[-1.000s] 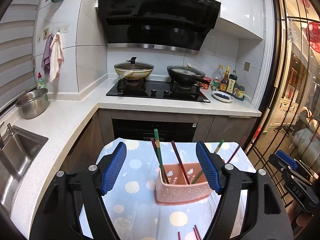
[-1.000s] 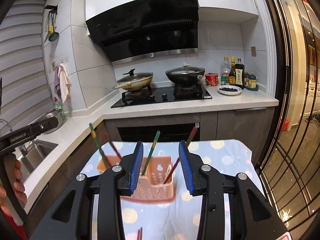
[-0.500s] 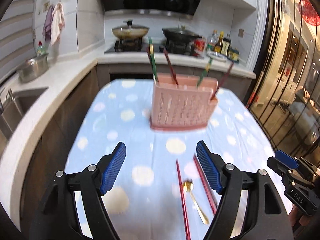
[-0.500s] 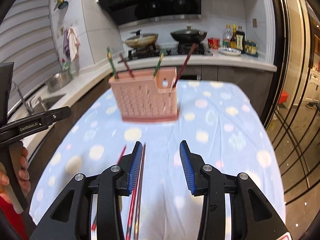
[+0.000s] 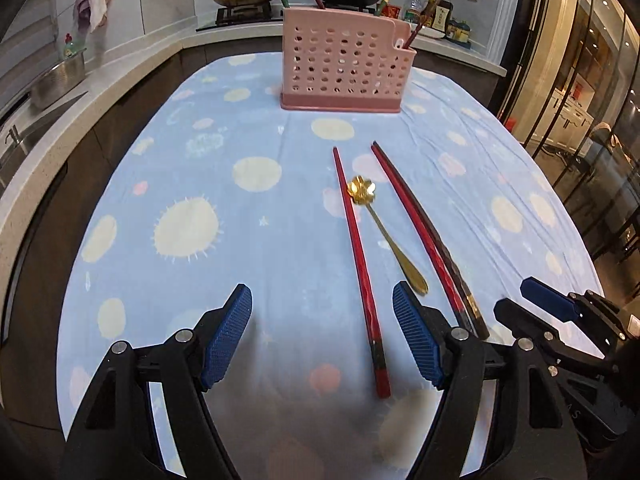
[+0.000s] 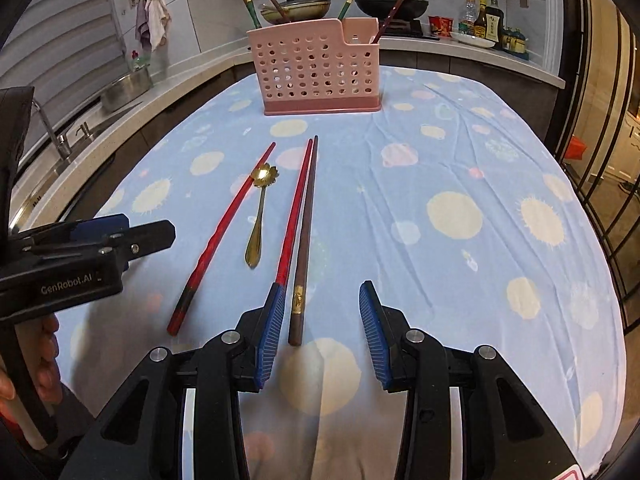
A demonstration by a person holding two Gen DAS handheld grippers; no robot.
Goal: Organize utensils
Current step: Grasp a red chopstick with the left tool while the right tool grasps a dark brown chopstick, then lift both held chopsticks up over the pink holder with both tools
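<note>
Since the earlier frames both tools have tipped down toward the table, so the pink holder, which sat low between the fingers, now stands near the top of each view and the loose utensils have come into sight.

"GenRobot.AI" reads in white on the left tool's body at the left edge of the right wrist view; no other writing is legible.

In the left wrist view the left tool is spread wide and empty, with 1 red chopstick ending between its fingers. The gold spoon lies just right of it, then a second red chopstick beside a dark brown chopstick.

The right tool is partly spread and empty, the brown chopstick's end lying between its fingers.

The holder carries 4 upright chopsticks. Behind it are 2 pans on the stove and sauce bottles at upper right.
</note>
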